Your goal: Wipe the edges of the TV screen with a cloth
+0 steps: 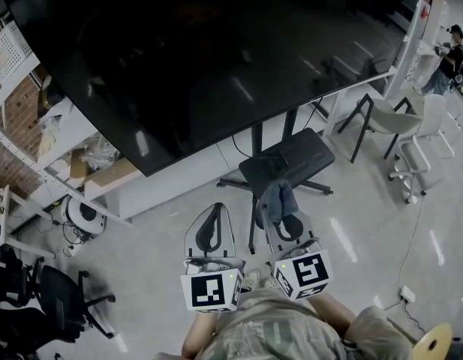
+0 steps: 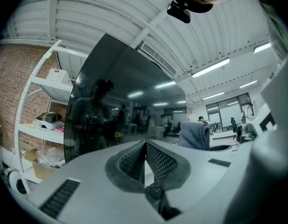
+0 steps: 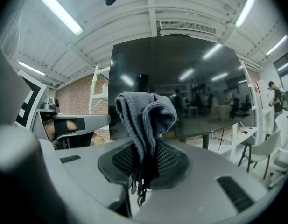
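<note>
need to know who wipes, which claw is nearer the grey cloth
Right. The right claw is shut on the cloth; the left claw, shut and empty, sits apart to the cloth's left.

The TV screen is finished in glossy black, and ceiling lights are mirrored in it. The cloth is woven of grey, nubby terry, with loose threads at its end. The left claw and right claw are moulded in smooth matt grey plastic and lined with dark dimpled pads. The pale floor is polished to a sheen.
</note>
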### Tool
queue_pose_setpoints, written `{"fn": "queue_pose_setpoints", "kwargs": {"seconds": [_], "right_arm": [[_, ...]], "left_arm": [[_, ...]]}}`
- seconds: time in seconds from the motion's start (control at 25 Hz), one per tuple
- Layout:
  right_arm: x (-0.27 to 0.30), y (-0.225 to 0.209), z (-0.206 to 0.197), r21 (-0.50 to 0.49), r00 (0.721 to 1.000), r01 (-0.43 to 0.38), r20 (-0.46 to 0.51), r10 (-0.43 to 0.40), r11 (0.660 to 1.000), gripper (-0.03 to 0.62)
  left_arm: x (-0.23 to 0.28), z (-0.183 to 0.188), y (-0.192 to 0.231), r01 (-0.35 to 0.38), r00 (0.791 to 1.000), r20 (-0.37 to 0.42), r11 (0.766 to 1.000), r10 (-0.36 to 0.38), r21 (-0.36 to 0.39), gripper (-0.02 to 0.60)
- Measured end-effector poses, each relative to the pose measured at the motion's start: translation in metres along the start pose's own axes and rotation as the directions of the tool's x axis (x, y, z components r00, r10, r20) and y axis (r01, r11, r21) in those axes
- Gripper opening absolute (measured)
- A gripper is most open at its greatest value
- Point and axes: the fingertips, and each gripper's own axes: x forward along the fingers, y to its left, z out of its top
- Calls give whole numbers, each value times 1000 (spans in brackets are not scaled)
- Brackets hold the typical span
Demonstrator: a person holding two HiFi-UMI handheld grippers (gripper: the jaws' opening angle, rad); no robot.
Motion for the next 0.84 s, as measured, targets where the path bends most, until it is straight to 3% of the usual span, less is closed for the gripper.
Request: {"fn": "queue_pose_setpoints", "kwargs": {"seconds": [0.84], "right_arm": [[6, -8, -2, -29, 999, 32, -3, -32, 999, 64]], "left_arm": [[13, -6, 0, 34, 999, -12, 999, -34, -23, 14]]}}
